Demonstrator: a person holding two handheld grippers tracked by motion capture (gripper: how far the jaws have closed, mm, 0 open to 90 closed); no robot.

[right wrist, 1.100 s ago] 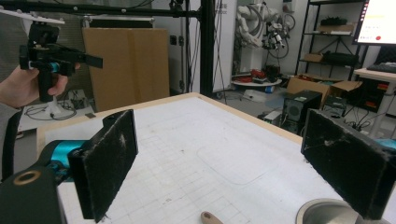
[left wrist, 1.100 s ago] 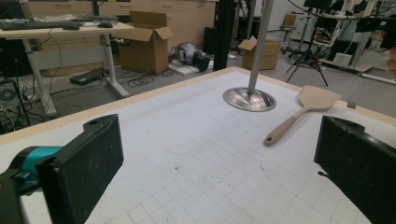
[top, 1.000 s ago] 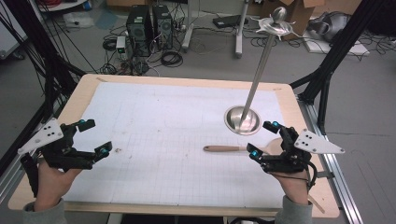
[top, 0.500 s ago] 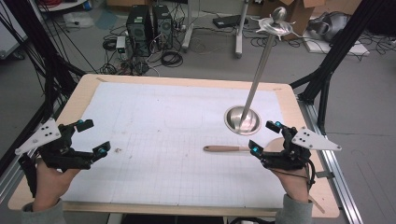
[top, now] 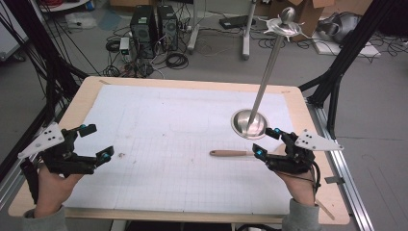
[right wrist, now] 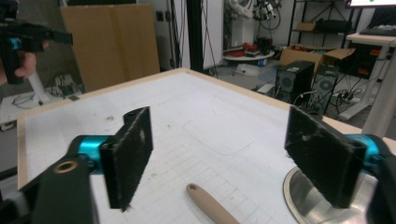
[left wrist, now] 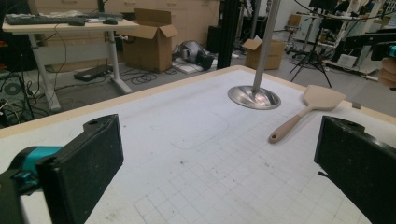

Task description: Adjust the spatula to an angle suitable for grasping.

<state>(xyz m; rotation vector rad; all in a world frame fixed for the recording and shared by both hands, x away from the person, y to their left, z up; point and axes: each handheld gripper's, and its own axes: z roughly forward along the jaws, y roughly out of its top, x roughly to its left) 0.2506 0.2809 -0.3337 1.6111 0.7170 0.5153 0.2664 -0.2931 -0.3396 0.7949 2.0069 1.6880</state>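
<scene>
surface: white gridded mat (top: 159, 144) | room: cardboard boxes (left wrist: 149, 44), cables

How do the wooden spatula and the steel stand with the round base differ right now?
The beige wooden spatula lies flat on the white mat; the shiny steel stand rises upright from its round dish-shaped base. The spatula is matte wood with a broad blade, the stand a thin mirror-bright pole. The spatula's handle runs between the right gripper jaws; the stand sits beside them. Both are on the table's right side.
</scene>
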